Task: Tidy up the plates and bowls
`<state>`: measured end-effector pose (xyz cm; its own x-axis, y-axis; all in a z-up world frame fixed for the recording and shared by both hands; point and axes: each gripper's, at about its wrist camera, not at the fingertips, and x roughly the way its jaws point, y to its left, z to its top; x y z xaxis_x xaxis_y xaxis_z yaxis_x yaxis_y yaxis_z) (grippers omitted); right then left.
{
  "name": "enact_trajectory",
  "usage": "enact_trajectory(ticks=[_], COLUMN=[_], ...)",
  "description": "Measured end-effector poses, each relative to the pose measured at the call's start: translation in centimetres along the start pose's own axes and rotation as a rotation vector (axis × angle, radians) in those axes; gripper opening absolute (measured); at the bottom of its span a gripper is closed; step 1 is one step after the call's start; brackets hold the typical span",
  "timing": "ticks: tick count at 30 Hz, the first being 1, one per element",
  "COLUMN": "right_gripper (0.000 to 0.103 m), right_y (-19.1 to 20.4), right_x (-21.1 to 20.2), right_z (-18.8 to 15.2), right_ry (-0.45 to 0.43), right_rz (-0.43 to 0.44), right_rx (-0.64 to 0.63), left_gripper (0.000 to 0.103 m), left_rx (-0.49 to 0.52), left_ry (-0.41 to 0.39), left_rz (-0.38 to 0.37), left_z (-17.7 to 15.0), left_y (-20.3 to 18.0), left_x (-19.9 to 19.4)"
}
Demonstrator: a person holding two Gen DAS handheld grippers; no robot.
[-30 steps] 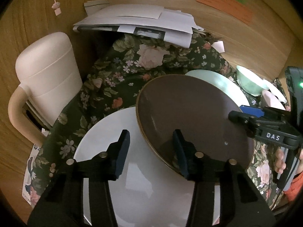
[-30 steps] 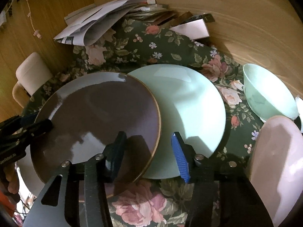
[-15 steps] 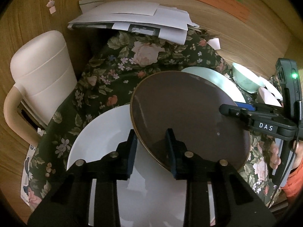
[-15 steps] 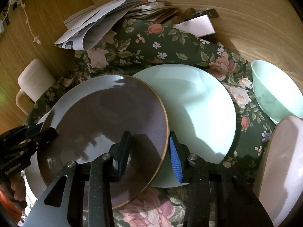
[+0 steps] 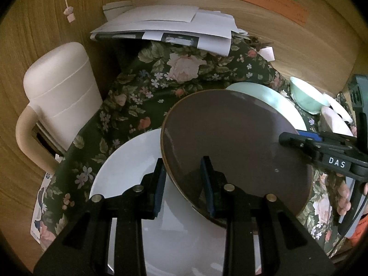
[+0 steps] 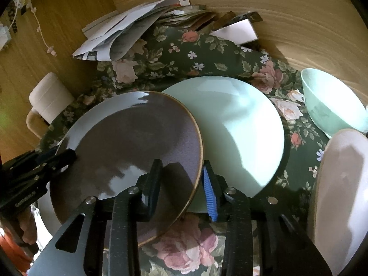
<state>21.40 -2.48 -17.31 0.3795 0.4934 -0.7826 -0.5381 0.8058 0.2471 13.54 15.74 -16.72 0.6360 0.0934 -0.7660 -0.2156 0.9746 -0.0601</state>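
A brown plate with a gold rim [image 5: 237, 142] [image 6: 128, 151] is held between both grippers, tilted above the flowered cloth. My left gripper [image 5: 184, 179] is shut on its near-left rim, over a white plate [image 5: 128, 165]. My right gripper [image 6: 181, 184] is shut on its opposite rim and shows in the left wrist view [image 5: 299, 138]. A mint plate [image 6: 241, 133] lies flat under the brown plate's far edge. A mint bowl [image 6: 333, 101] and a pink bowl [image 6: 340, 184] stand at the right.
A dark flowered cloth [image 5: 147, 87] covers the table. A stack of papers [image 5: 165, 25] lies at the back by the wooden wall. A cream chair [image 5: 57, 92] stands at the left edge.
Both grippers have closed from open onto the brown plate's rim, one on each side. The plate has lifted slightly off the white and mint plates.
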Motion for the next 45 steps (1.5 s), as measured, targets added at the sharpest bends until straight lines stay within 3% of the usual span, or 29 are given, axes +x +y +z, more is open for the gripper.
enact_trajectory(ticks=[14,45], right_gripper=[0.030,0.030], right_y=[0.2,-0.5], right_x=[-2.2,-9.5], right_z=[-1.8,-7.0], right_ry=[-0.028,-0.143], right_rz=[-0.009,-0.072], right_rx=[0.015,0.071], left_gripper=[0.031,0.030], left_rx=[-0.015,0.047], left_ry=[0.015,-0.078], left_rz=[-0.018,-0.088], left_z=[-1.2,-3.1], left_y=[-1.0,-6.0], left_x=[-1.0,-6.4])
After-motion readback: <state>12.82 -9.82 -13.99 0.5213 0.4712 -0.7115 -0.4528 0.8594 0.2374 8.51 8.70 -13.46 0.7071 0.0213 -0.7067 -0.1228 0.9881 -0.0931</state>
